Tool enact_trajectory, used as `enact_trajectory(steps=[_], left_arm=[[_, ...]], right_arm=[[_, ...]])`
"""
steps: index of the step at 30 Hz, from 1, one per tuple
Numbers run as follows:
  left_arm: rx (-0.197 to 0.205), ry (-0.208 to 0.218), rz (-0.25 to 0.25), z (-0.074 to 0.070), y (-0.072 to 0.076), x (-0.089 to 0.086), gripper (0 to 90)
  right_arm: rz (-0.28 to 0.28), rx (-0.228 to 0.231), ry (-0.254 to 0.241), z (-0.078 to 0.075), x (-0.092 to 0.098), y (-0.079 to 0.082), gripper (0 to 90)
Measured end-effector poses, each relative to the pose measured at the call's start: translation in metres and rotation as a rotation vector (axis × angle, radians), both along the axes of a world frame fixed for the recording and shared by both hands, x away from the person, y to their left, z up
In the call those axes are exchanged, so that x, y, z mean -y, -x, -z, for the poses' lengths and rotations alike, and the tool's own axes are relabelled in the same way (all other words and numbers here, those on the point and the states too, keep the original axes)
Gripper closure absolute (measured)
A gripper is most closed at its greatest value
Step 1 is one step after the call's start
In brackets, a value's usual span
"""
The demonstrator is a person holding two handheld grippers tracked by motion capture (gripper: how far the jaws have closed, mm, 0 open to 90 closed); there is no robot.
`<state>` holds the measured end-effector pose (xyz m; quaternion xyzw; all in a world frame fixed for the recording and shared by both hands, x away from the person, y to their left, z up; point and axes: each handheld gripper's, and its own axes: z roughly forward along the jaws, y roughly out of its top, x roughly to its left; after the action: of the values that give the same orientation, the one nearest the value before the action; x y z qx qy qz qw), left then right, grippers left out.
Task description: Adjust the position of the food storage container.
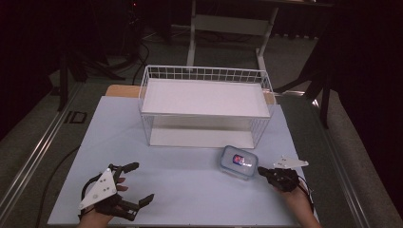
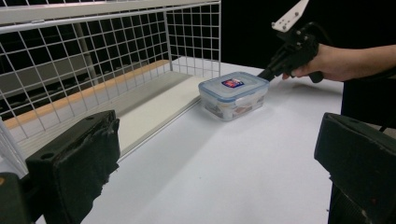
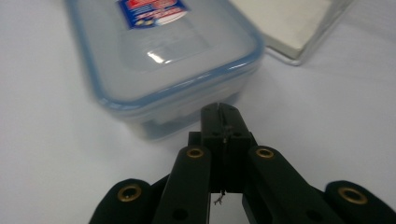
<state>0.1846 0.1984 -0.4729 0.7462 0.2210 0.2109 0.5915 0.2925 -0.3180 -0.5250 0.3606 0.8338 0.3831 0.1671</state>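
**Pale table in a dark room, tongs at a lidded box**

A pale bluish-white table (image 1: 190, 190) takes up the middle and lower part of the high view, its top bare and matte, with a strip of wood showing at its far edge. Around it the room is dark: grey floor, black drapes on the right, cables on the floor at the upper left, and the legs of a light-coloured desk (image 1: 228, 23) at the top centre.

A white wire basket (image 1: 205, 105) with a flat white shelf on top stands at the centre of the frame, on the far half of the table. Just below and right of it sits a clear plastic box (image 1: 238, 163) with a blue-rimmed lid and a small red-and-blue label.

The right tongs (image 1: 261, 170), at the lower right, have their jaws pressed together, the tip at the box's near-right edge; in the right gripper view the closed tip sits right at the box wall, though actual contact cannot be judged.

The left tongs (image 1: 142, 183), at the lower left, are spread wide over bare table, well apart from the box.
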Motion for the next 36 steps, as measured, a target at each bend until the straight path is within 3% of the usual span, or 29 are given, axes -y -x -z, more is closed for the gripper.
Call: enact_trajectory(steps=[6,12,18,27,31,33,36], left_arm=[[-0.002,0.001,-0.001,0.000,0.000,0.001,1.2],[-0.001,-0.003,0.006,0.001,0.001,0.002,1.2],[-0.008,0.004,0.005,0.001,0.000,0.001,1.2],[-0.012,0.000,0.008,0.002,0.000,0.002,1.2],[-0.011,-0.001,0.010,0.002,0.000,0.002,1.2],[-0.012,-0.002,0.012,0.003,0.000,0.002,1.2],[-0.009,-0.006,0.015,0.002,0.000,0.003,1.2]], right_arm=[[0.026,0.025,0.007,-0.005,0.004,0.001,90.0],[0.024,0.006,0.037,0.001,-0.002,-0.004,90.0],[-0.001,-0.005,0.047,0.004,-0.017,-0.012,90.0],[-0.022,-0.020,0.021,0.005,-0.040,-0.030,90.0],[-0.035,0.001,0.046,0.004,-0.058,-0.034,90.0],[-0.044,0.000,0.026,0.003,-0.064,-0.036,90.0],[-0.060,0.008,0.040,0.004,-0.075,-0.039,90.0]])
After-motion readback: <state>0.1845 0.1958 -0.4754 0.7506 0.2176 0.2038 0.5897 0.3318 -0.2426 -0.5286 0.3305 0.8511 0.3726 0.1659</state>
